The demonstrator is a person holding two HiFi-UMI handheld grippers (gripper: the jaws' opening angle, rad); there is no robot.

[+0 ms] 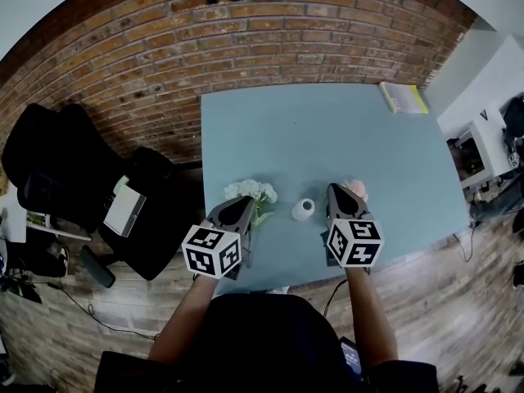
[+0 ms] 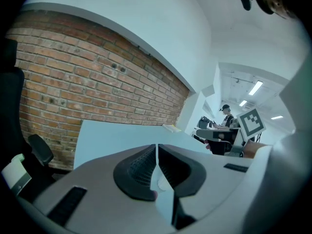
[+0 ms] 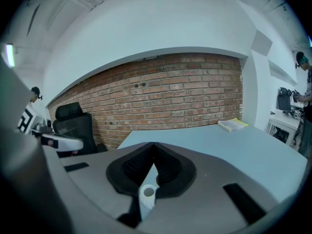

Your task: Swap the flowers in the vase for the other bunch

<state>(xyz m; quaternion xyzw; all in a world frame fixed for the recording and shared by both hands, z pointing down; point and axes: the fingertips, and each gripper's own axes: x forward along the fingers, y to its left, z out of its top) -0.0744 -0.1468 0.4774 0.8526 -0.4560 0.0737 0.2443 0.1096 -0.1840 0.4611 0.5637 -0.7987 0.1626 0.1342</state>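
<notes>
Mid-swap, I think: the vase (image 1: 303,210) looks empty and stands upright near the table's (image 1: 327,129) front edge, between the 2 grippers. White bunch (image 1: 251,191) lies just left of it, pink bunch (image 1: 357,188) just right, half hidden. Left gripper (image 1: 247,201) and right gripper (image 1: 335,189) are both fully closed, holding nothing. Next: open 1, take the replacement bunch by its stems, seat it in the vase. Can't tell which bunch that is.
</notes>
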